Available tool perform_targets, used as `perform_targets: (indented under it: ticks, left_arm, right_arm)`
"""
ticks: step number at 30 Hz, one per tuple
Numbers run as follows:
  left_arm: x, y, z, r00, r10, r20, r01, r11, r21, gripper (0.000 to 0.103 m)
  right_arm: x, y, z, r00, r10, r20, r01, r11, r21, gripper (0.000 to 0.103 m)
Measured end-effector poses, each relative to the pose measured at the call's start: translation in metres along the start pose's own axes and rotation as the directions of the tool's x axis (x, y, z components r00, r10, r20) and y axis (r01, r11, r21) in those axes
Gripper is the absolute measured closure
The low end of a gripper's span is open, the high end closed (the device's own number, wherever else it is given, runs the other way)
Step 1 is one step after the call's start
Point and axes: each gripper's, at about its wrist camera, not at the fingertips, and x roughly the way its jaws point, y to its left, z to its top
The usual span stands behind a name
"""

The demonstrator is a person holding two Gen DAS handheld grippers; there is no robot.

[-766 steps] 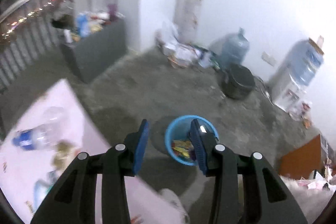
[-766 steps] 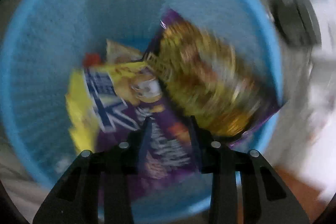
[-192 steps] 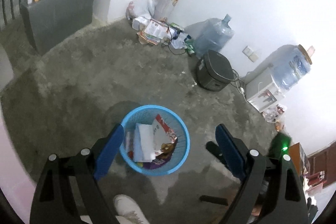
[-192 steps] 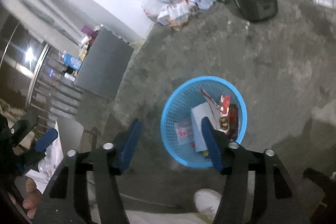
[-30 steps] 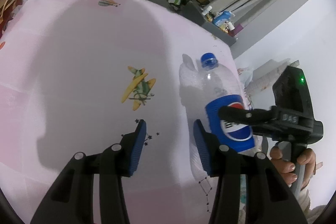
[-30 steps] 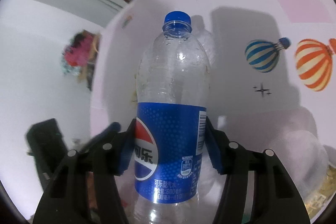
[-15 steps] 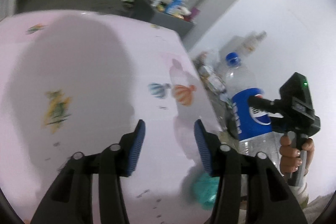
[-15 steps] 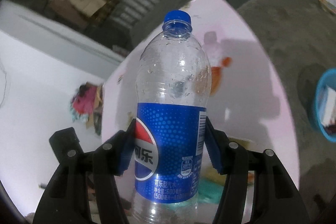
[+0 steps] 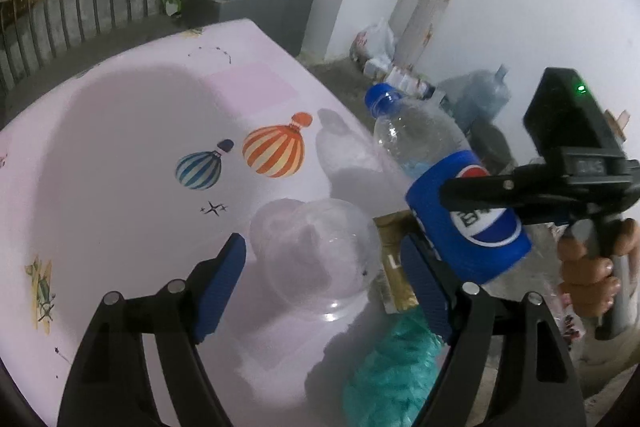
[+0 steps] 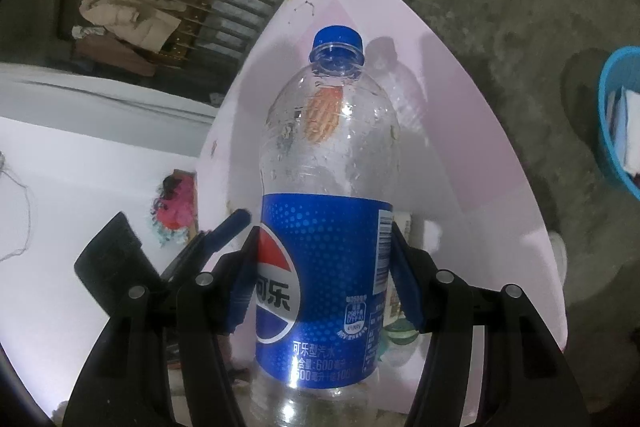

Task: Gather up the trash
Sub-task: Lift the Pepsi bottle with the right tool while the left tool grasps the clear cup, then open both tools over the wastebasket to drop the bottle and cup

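Since a second ago the bottle (image 10: pixel 324 211) has been lifted off the counter (image 9: pixel 120 131), clamped at its label in the right claw (image 10: pixel 324 283). Toward the bin (image 10: pixel 622 123) it is best carried upright — the left claw (image 9: pixel 320 287), empty, is opening over a clear cup (image 9: pixel 316 259).

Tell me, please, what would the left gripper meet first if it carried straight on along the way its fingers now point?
Probably the clear plastic dome lid on the pink table; it lies between the opening left gripper fingers, though depth is unclear.
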Motion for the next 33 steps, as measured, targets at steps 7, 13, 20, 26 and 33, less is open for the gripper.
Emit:
perform_targets:
  ticks: [7, 13, 20, 26, 33]
  left_arm:
    - [0.019, 0.002, 0.001, 0.999, 0.001, -0.034, -0.002, 1.0, -0.015, 0.04]
    - [0.002, 0.004, 0.003, 0.999, 0.05, -0.005, -0.05, 0.999, -0.009, 0.04]
    - [-0.04, -0.002, 0.03, 0.994, 0.068, 0.083, -0.067, 0.998, -0.019, 0.04]
    - [-0.035, -0.053, 0.079, 0.994, -0.071, 0.078, 0.065, 0.995, 0.069, 0.04]
    - [0.053, -0.131, 0.132, 0.966, -0.202, -0.161, 0.225, 0.965, 0.136, 0.04]
  right_arm:
    - [-0.003, -0.007, 0.007, 0.998, 0.062, -0.006, -0.062, 0.998, 0.023, 0.046]
    - [-0.009, -0.012, 0.006, 0.99, 0.137, 0.028, -0.138, 0.99, 0.036, 0.046]
    - [-0.034, -0.014, 0.006, 0.964, 0.253, 0.081, -0.255, 0.967, 0.017, 0.046]
    - [-0.094, -0.04, -0.001, 0.93, 0.288, 0.231, -0.299, 0.954, 0.014, 0.046]
    - [-0.154, -0.12, -0.022, 0.906, 0.11, 0.409, -0.189, 0.969, 0.16, 0.046]
